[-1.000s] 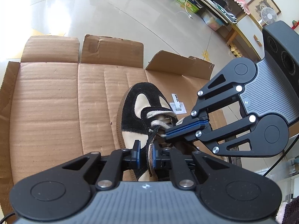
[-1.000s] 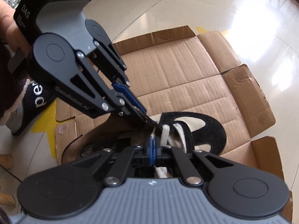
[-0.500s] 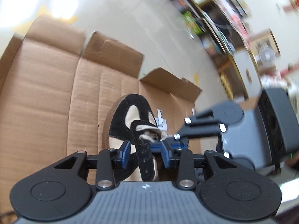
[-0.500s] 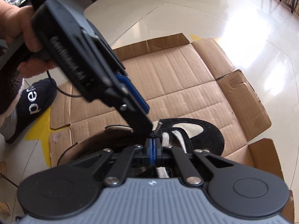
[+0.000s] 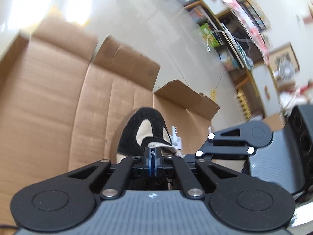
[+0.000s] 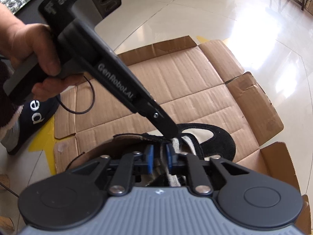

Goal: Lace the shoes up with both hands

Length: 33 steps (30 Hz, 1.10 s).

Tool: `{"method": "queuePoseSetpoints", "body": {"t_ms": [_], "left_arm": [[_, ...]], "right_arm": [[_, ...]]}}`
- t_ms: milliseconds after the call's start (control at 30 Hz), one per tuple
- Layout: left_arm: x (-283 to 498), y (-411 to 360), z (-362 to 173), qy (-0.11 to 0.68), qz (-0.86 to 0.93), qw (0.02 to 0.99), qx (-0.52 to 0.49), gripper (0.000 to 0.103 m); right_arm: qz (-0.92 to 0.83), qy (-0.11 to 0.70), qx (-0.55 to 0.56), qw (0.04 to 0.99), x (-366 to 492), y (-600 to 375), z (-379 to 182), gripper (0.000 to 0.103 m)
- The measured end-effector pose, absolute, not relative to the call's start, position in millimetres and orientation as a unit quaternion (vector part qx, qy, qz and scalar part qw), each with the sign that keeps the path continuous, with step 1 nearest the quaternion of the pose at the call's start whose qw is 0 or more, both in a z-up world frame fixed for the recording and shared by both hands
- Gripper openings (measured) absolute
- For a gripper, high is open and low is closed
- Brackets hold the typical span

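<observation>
Shoe (image 6: 215, 139), black suede w/ cream panels, lies on flattened cardboard (image 6: 176, 78) spread over the tiled floor (image 6: 195, 9); toe points away from both cams. Cream lace (image 6: 177, 144) crosses the tongue area, approx. mid-shoe. Left gripper (image 5: 152, 153) sits right over the lace zone, jaws pressed together w/ a small pale bit of lace end seemingly pinched at the tip; in the right wrist view the same gripper (image 6: 169, 135) comes down from upper left, tip touching the shoe's eyelet edge beside the lace. Right gripper (image 6: 158, 157) is just behind that spot, nearer the shoe's heel side; blue pads (image 6: 149, 158) stand apart and are opening, lace strip running between them, not pressed by either pad as far as visible. Left hand (image 6: 29, 45) grips the left tool's handle, well up and left of the shoe. Dark slipper w/ white lettering (image 6: 37, 115) rests on the floor left of the cardboard, by a yellow floor mark (image 6: 45, 135). Shelves w/ clutter (image 5: 225, 31) stand far beyond the shoe, blurred.
</observation>
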<state>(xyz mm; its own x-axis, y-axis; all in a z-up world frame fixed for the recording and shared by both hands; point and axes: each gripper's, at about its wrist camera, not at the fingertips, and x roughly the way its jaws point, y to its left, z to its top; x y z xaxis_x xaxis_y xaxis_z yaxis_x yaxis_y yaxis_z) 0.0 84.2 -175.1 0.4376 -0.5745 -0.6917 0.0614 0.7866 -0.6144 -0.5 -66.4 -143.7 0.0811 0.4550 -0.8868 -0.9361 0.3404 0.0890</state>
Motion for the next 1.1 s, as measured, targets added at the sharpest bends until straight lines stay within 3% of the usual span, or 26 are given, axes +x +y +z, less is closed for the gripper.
{"method": "queuePoseSetpoints", "body": {"t_ms": [167,300,467,667,700,767,1000,1100], "left_arm": [[5,99,-155,0.456,-0.142,0.863,-0.163,0.000],[10,119,-153,0.472,-0.156,0.841,-0.215,0.002],[4,111,-162,0.502,-0.180,0.812,-0.239,0.025],[-5,90,-172,0.533,-0.207,0.799,-0.186,0.027],[-5,88,-175,0.536,-0.210,0.798,-0.179,0.028],[-7,86,-178,0.539,-0.215,0.797,-0.168,0.028],[-8,90,-180,0.536,-0.232,0.796,-0.162,0.029],[-10,97,-174,0.514,-0.236,0.799,-0.205,0.029]], "right_arm": [[0.495,0.451,-0.262,0.695,-2,-74,-144,0.024],[0.485,0.453,-0.239,0.709,-2,-81,-141,0.025],[0.478,0.472,-0.190,0.716,10,-84,-133,0.022],[0.480,0.493,-0.161,0.707,29,-71,-140,0.021],[0.481,0.501,-0.161,0.701,33,-67,-146,0.010],[0.485,0.514,-0.156,0.690,38,-63,-153,0.003],[0.498,0.495,-0.057,0.710,72,-56,-119,0.003],[0.499,0.486,-0.065,0.715,79,-47,-110,0.003]]}}
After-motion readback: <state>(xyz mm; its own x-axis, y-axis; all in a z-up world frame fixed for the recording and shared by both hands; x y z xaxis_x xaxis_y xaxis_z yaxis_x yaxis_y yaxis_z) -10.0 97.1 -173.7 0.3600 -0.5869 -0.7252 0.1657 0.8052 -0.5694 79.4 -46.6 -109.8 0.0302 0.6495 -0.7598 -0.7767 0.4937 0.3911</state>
